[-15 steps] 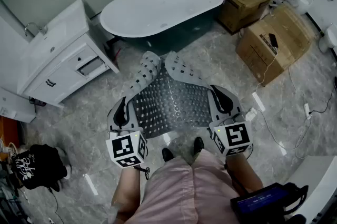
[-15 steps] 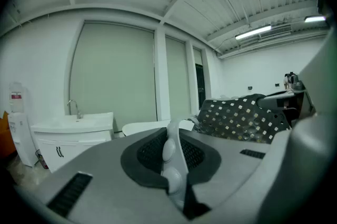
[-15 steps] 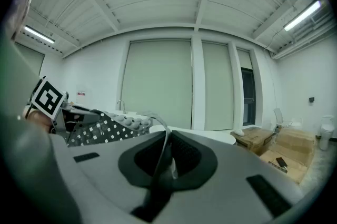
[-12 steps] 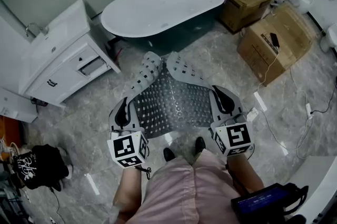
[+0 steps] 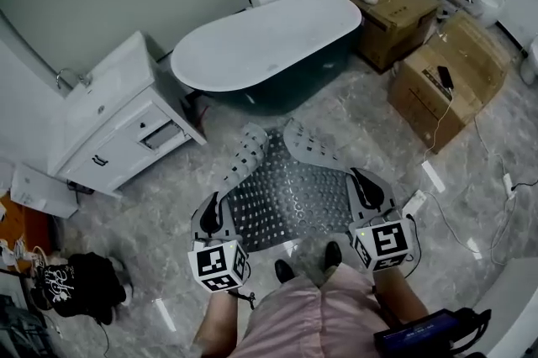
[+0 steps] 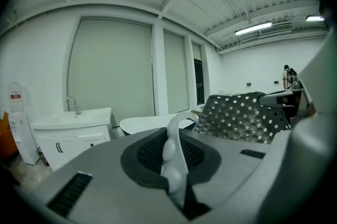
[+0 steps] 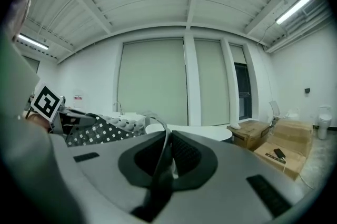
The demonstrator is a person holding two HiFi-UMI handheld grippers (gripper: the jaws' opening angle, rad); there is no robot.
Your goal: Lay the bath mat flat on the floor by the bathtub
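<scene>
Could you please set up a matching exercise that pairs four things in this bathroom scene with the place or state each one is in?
Things:
1. bath mat
2. bathtub
3. vanity cabinet
4. phone

Places or states:
A. lying on a cardboard box
B. dark outside, white inside
C. white, to the left of the tub in the head view
D. clamped by the left gripper and the right gripper, far corners curled

Pairs: 1-D, 2-B, 3-C, 4-A

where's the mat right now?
Head view, centre: the mat is held between the left gripper and right gripper, each shut on an edge, in front of the bathtub.
</scene>
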